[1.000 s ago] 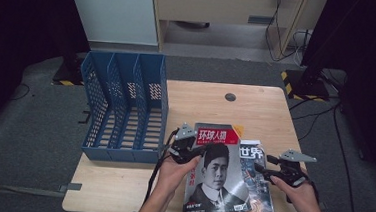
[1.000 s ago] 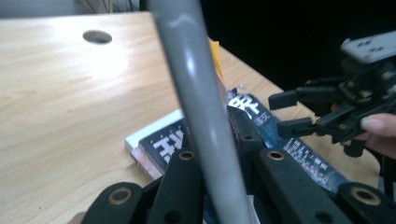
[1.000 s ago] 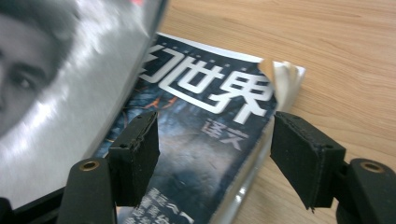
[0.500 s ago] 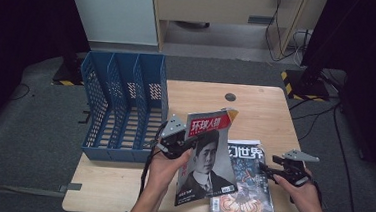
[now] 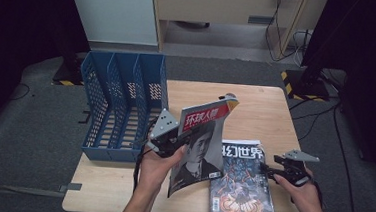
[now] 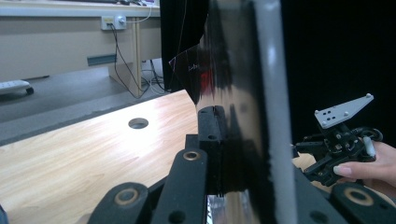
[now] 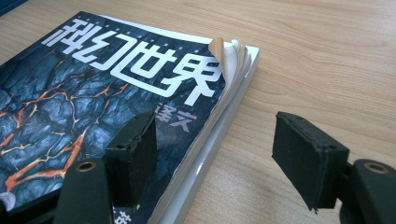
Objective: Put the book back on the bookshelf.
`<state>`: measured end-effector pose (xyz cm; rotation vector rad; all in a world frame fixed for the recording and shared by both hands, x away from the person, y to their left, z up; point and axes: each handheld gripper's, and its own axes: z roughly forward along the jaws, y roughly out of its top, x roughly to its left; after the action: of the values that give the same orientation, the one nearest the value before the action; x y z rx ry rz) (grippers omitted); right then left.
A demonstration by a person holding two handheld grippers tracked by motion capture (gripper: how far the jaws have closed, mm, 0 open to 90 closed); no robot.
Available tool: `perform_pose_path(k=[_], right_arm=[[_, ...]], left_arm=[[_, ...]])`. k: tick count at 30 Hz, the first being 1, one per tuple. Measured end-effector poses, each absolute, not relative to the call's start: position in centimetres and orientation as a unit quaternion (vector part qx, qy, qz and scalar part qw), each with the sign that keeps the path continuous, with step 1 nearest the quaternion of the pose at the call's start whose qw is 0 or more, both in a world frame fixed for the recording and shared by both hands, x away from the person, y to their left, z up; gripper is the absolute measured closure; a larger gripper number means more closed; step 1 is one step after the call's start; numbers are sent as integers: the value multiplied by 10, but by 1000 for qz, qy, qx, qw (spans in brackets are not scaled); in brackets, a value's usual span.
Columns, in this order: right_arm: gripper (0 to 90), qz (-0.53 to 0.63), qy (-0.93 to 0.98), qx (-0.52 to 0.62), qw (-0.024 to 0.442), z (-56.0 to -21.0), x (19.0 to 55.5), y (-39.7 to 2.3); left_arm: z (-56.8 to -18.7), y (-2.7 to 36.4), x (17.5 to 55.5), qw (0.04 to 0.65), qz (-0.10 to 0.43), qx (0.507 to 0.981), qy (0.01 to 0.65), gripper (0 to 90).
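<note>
We have the portrait magazine (image 5: 201,142) pinched at its edge in the left gripper (image 5: 173,137), tilted up above the table (image 5: 266,106) beside the blue rack (image 5: 121,106). It's light, glossy and floppy, so grip near the spine. The right gripper (image 7: 215,158) hangs open over the dark magazine (image 7: 93,93).

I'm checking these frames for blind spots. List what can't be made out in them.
- High view: whether anything lies under the dark magazine, which covers that part of the table.
- Left gripper view: the portrait magazine held in the left gripper is edge-on and hides the table behind it.
- Right gripper view: the dark magazine's lower half is cut off by the frame edge.
</note>
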<state>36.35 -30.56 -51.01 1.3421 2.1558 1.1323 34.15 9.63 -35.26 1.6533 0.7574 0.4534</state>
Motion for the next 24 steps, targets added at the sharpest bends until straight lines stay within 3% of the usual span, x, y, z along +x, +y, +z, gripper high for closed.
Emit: perform_pose_path(k=[24], right_arm=[[304,399,763,476,179,-510,365,-307]], left_arm=[[-346,114,342,609,221,688,328,867]])
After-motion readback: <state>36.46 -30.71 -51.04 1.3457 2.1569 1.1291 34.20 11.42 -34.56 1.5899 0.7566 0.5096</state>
